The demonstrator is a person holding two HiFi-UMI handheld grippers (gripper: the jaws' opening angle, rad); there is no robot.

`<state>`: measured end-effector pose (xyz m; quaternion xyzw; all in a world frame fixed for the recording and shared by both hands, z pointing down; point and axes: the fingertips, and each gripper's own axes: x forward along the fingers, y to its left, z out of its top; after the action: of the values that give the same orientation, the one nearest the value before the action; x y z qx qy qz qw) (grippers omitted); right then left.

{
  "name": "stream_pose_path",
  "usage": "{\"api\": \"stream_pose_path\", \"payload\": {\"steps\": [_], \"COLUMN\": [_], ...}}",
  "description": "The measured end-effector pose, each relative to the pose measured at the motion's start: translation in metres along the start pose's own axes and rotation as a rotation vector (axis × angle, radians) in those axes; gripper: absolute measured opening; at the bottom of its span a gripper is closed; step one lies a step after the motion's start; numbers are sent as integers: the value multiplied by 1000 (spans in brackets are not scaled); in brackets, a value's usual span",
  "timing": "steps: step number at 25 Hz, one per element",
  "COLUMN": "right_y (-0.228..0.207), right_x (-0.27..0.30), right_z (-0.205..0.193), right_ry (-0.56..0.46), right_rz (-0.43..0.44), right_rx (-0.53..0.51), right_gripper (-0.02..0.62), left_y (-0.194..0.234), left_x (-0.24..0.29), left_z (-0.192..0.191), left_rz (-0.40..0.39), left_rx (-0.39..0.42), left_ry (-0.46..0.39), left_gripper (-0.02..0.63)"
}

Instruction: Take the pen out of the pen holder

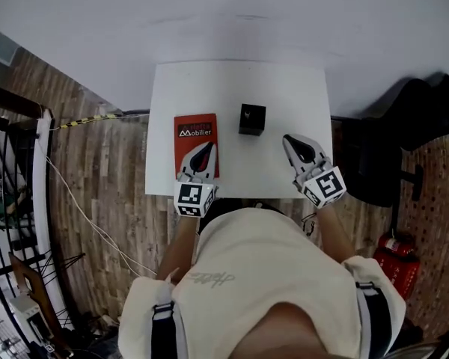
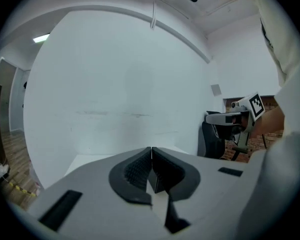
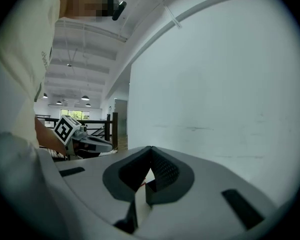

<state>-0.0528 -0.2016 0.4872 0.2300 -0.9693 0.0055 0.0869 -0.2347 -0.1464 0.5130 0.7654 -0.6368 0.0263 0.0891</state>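
Peering into the black pen holder (image 1: 252, 118) from the head view, I can't pick out the pen itself. The holder is small and dark, with only a pale speck at its top. It stands near the middle of the white table (image 1: 299, 88), at about 1 o'clock from the left gripper (image 1: 206, 149) and 10 o'clock from the right gripper (image 1: 292, 142), apart from both.

Neither gripper view shows the holder. Each looks level across the table at the bare white wall (image 2: 115, 84), and the gripper's own body fills the lower part of the picture.

The left gripper sits over the red booklet (image 1: 195, 133), pointing toward 12 o'clock. I can't tell whether it touches the cover. Its jaws are pressed together with nothing between them. The right gripper, over the table's near right part, angles toward 11 o'clock, its jaws likewise closed tip to tip on nothing.
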Motion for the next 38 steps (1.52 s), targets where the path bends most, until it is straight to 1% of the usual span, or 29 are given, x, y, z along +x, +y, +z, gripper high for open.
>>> {"api": "stream_pose_path", "payload": {"steps": [5, 9, 12, 16, 20, 24, 27, 32, 33, 35, 38], "right_y": [-12, -17, -15, -18, -29, -41, -49, -64, -66, -72, -77], "right_x": [16, 27, 29, 30, 34, 36, 35, 26, 24, 19, 15], "right_z": [5, 12, 5, -7, -10, -6, -4, -24, -27, -32, -37], "right_ry": [18, -1, 22, 49, 20, 1, -15, 5, 7, 11, 11], "right_rz": [-66, -118, -134, -135, -138, -112, -95, -69, -63, -61, -63], "right_rx": [-25, -3, 12, 44, 83, 91, 93, 134, 141, 154, 170], "right_gripper": [8, 8, 8, 8, 8, 8, 8, 8, 8, 8, 8], "left_y": [9, 15, 12, 10, 9, -1, -6, -15, -18, -26, -35], "left_x": [19, 33, 42, 51, 59, 70, 77, 94, 97, 105, 114], "left_z": [-3, -9, -15, -14, -5, 1, 5, -1, -3, -8, -14], "left_rz": [-75, -128, -157, -174, -178, -182, -178, -166, -167, -185, -204], "left_rx": [8, 11, 11, 12, 38, 13, 23, 15, 16, 19, 37], "left_ry": [13, 26, 41, 62, 79, 103, 107, 127, 138, 164, 192], "left_gripper": [20, 20, 20, 20, 20, 20, 21, 23, 33, 139, 140]}}
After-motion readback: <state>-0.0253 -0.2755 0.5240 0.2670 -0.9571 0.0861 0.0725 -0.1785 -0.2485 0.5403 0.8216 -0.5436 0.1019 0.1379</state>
